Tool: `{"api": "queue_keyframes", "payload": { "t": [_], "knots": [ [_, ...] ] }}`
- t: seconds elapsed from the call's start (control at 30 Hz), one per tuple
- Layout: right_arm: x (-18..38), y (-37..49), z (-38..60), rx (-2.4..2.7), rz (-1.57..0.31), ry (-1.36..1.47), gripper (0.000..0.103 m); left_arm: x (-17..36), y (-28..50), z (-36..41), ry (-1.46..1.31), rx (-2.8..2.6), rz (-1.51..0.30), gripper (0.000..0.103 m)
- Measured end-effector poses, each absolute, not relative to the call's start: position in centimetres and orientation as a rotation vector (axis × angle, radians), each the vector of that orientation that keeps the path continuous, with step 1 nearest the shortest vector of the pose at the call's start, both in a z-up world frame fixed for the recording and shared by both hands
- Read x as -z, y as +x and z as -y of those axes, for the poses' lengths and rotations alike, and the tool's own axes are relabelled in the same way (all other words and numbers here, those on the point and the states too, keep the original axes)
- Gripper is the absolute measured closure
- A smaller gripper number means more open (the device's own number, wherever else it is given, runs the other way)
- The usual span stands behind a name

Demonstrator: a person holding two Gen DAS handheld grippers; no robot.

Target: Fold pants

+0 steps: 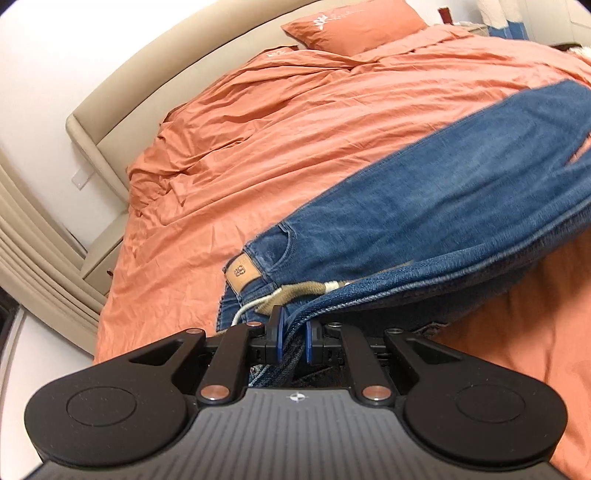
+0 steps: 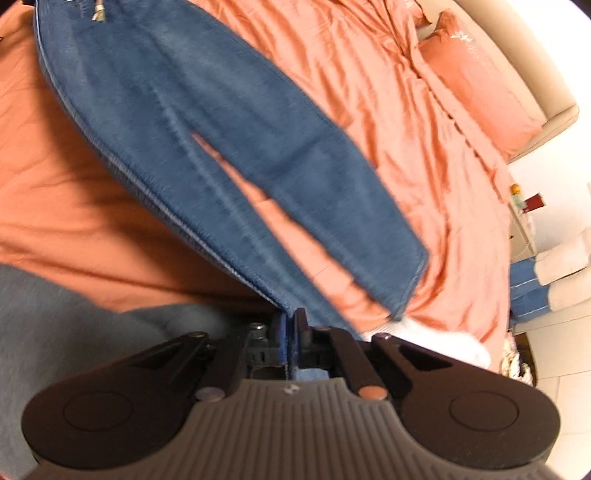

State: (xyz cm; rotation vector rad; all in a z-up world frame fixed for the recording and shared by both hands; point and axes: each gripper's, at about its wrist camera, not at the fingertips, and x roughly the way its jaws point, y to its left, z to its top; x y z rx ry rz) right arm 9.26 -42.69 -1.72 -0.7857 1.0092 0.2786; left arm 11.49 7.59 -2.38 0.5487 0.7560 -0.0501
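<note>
Blue jeans [image 1: 424, 210] hang stretched over the orange bed, one leg laid over the other. A tan leather patch [image 1: 242, 273] and a drawstring mark the waist. My left gripper [image 1: 293, 334] is shut on the waist edge of the jeans. In the right wrist view the jeans [image 2: 229, 147] run from the waist at top left down to the leg hems at lower right. My right gripper [image 2: 290, 334] is shut on the hem end of the near leg; the other leg's hem hangs free to its right.
The orange bedsheet [image 1: 258, 129] is wrinkled and covers the whole bed. An orange pillow [image 1: 354, 26] lies by the beige headboard [image 1: 122, 92]. A grey cloth [image 2: 55, 314] shows at lower left in the right wrist view. A nightstand with small items [image 2: 524, 206] stands beside the bed.
</note>
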Motion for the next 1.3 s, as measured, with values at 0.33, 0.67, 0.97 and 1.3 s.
{"api": "queue_keyframes", "payload": {
  "t": [0.33,0.67,0.97,1.3],
  "knots": [
    [1.2,18.5,43.2,-0.187,-0.968,-0.838,0.103,-0.4,19.3,-6.7,0.553,0.036,-0.731,0.091],
    [4.8,33.8,43.7,-0.139,-1.01,-0.816,0.103,4.7,33.5,-6.0,0.619,0.086,-0.892,0.09],
    [13.8,43.4,44.1,-0.151,-1.113,-0.788,0.103,13.6,40.8,-6.5,0.615,0.134,-1.066,0.088],
    [16.0,44.9,45.0,-0.167,-1.125,-0.715,0.103,12.6,41.2,-7.1,0.548,0.134,-1.055,0.088]
  ]
}}
